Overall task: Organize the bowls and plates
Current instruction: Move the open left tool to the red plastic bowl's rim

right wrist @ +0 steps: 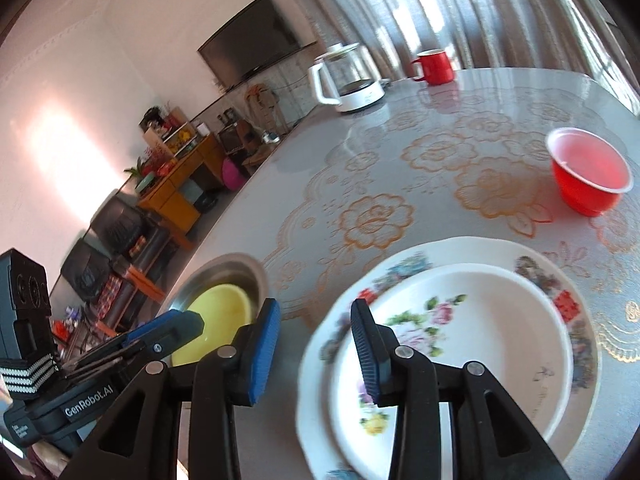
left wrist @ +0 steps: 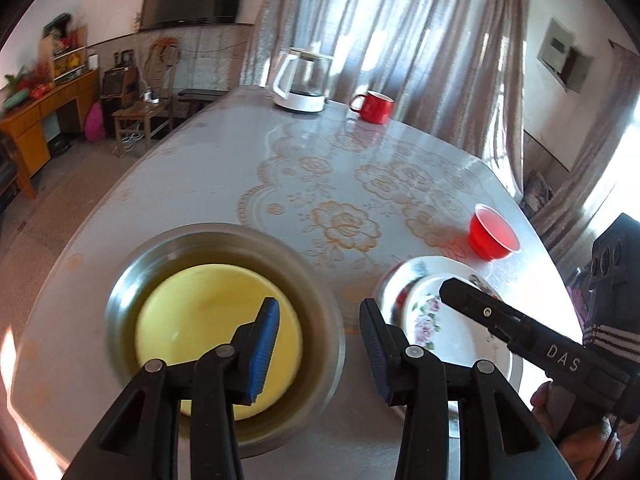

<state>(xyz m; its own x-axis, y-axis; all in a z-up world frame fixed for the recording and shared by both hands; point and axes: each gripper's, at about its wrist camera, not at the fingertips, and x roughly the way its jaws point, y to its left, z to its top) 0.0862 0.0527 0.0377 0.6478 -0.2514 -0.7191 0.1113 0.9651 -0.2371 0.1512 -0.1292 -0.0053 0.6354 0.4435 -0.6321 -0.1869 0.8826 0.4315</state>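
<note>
Left gripper (left wrist: pixel 318 344) and right gripper (right wrist: pixel 316 350) are both hovering with jaws apart, nothing between them. Nearest, at 7 o'clock on the tabletop (left wrist: pixel 224 160), a round yellow plastic plate (left wrist: pixel 200 320) is sitting inside a wide stainless-steel basin (left wrist: pixel 132 276); probably light, slick, best gripped at the rim. At 5 o'clock a white floral ceramic plate (right wrist: pixel 480 340) is resting on a bigger flower-rimmed ceramic plate (right wrist: pixel 576 312): stiff, breakable, glazed, so pinch the edge. Farther, at 2 o'clock, a small red plastic bowl (right wrist: pixel 586 176) is standing alone, looking light.
</note>
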